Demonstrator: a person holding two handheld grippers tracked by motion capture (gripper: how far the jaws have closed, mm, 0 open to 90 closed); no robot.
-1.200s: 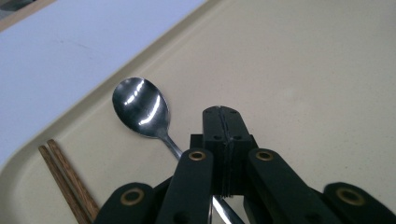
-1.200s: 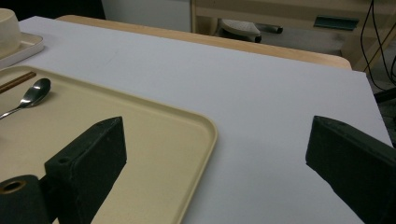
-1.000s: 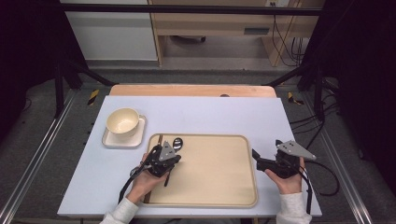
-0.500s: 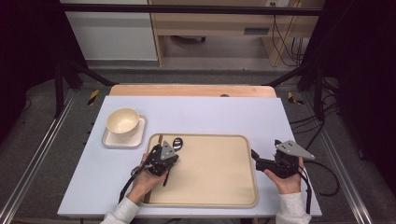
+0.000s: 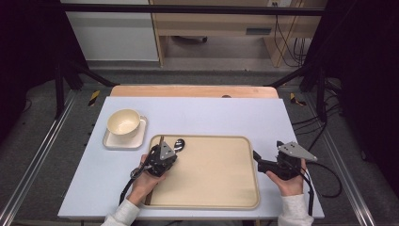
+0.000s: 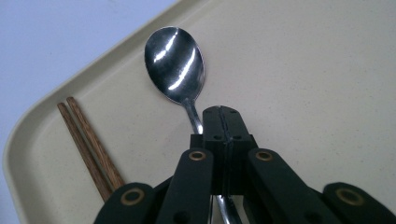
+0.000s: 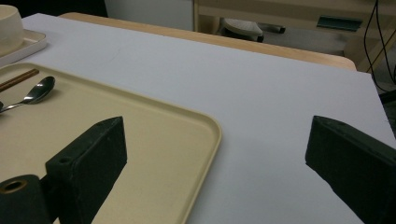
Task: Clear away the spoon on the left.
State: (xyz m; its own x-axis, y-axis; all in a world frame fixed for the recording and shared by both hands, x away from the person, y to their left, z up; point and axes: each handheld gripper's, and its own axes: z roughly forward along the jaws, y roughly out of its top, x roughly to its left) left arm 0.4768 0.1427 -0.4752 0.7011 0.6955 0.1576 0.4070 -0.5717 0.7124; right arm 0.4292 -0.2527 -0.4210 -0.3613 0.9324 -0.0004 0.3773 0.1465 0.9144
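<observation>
- Clamping the spoon (image 6: 175, 63) by its handle, the left gripper (image 6: 223, 122) holds it over the tray (image 5: 244, 200)'s left end; bowl ahead, chopsticks (image 6: 88, 144) beside.
- Right gripper (image 7: 215, 154) rests released at the tray's right edge.

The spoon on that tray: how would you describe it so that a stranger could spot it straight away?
Find the big beige tray on the pale table. In its far left corner lies a shiny metal spoon, its handle pinched in the shut jaws of the left gripper. Beside it lie brown wooden chopsticks, but the spoon alone is silver, with a rounded bowl.
</observation>
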